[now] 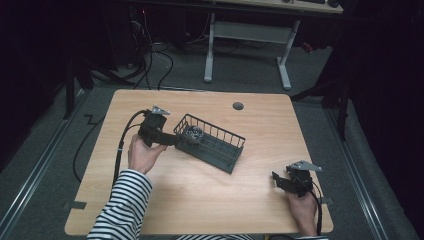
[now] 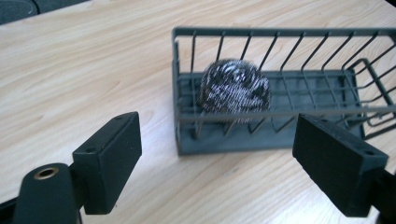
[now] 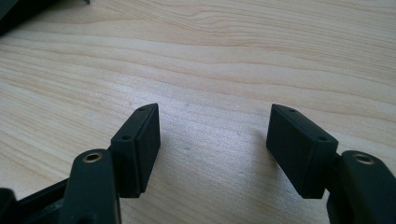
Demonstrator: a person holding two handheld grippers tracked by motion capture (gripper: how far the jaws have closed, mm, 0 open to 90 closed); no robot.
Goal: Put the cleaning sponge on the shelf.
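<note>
1. Two grippers are in my hands; the left gripper (image 1: 170,139) sits just beside the near end of the grey wire basket (image 1: 235,137), its jaws apart with nothing between them, and the steel scouring ball (image 1: 194,134) lies inside the basket at that same end.
2. Judging from that, the ball is already dropped in and the step in hand is backing my left tool away. To do it well I would draw straight back along the jaws' own line, keeping both pads (image 2: 109,161) clear of the basket's end wall so the light basket is not dragged or tipped.
3. My right gripper (image 1: 286,181) rests near the table's (image 1: 200,200) front right corner, well apart from the basket, jaws spread and empty; I would leave it parked.
4. From the left gripper view, the ball (image 2: 235,88) shows close: it rests on the basket floor (image 2: 308,88) against the end bars, free of my pads.
5. From the high view, the basket lies slanted across the table, which neither gripper view tells me.
6. From the right gripper view, bare wood (image 3: 210,56) lies between its pads (image 3: 140,144).
</note>
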